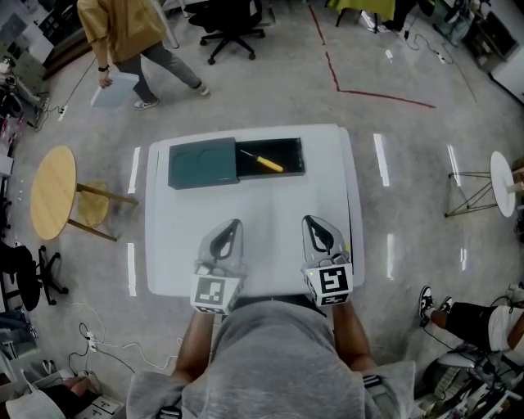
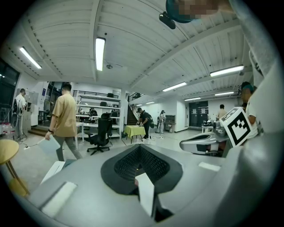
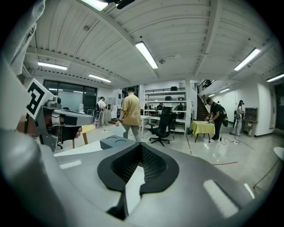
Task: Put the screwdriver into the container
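The yellow-handled screwdriver (image 1: 266, 161) lies inside the open right half of the dark green container (image 1: 298, 155) at the far side of the white table (image 1: 270, 213). The container's lid (image 1: 202, 163) covers its left half and shows again in the right gripper view (image 3: 116, 142). My left gripper (image 1: 231, 227) (image 2: 141, 153) and right gripper (image 1: 316, 223) (image 3: 142, 148) rest side by side over the table's near edge, well short of the container. Both are shut with nothing between their jaws.
A person in a tan shirt (image 1: 131, 41) walks past the table's far left corner with a sheet of paper. A round wooden stool (image 1: 53, 192) stands to the left, an office chair (image 1: 233, 24) beyond, and a small white side table (image 1: 501, 184) to the right.
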Action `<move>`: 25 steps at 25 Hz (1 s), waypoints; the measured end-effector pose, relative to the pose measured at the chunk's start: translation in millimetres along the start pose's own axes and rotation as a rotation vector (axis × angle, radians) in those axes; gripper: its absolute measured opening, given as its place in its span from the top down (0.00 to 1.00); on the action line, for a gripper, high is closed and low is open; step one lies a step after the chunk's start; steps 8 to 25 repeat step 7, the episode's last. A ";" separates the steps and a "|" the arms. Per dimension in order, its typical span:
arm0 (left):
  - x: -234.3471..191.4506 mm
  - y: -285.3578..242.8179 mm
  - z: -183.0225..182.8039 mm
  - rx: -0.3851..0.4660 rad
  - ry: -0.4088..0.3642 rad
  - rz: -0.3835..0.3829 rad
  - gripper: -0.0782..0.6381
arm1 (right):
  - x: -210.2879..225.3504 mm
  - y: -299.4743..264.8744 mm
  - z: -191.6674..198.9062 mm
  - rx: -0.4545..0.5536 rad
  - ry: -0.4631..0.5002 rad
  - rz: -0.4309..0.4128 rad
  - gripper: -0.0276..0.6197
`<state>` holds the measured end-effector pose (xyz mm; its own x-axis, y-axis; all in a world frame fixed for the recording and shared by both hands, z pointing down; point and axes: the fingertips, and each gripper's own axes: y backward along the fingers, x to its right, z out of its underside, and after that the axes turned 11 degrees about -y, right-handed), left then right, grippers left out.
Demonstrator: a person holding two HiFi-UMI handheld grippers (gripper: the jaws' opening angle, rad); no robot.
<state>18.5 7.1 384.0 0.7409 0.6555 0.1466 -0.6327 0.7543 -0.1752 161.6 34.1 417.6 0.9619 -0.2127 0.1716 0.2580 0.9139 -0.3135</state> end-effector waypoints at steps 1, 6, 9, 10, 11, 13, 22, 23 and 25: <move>-0.1 0.8 0.8 0.000 0.000 0.000 0.88 | -0.9 0.0 1.1 -0.001 0.000 -0.002 0.95; -1.8 4.1 2.5 0.003 0.004 -0.001 0.88 | -3.5 0.1 1.2 0.008 0.004 0.002 0.95; -2.0 4.6 2.6 0.003 0.005 -0.001 0.88 | -3.8 0.2 1.3 0.008 0.005 0.003 0.95; -2.0 4.6 2.6 0.003 0.005 -0.001 0.88 | -3.8 0.2 1.3 0.008 0.005 0.003 0.95; -2.0 4.6 2.6 0.003 0.005 -0.001 0.88 | -3.8 0.2 1.3 0.008 0.005 0.003 0.95; -2.0 4.6 2.6 0.003 0.005 -0.001 0.88 | -3.8 0.2 1.3 0.008 0.005 0.003 0.95; -2.0 4.6 2.6 0.003 0.005 -0.001 0.88 | -3.8 0.2 1.3 0.008 0.005 0.003 0.95; -2.0 4.6 2.6 0.003 0.005 -0.001 0.88 | -3.8 0.2 1.3 0.008 0.005 0.003 0.95; -2.0 4.6 2.6 0.003 0.005 -0.001 0.88 | -3.8 0.2 1.3 0.008 0.005 0.003 0.95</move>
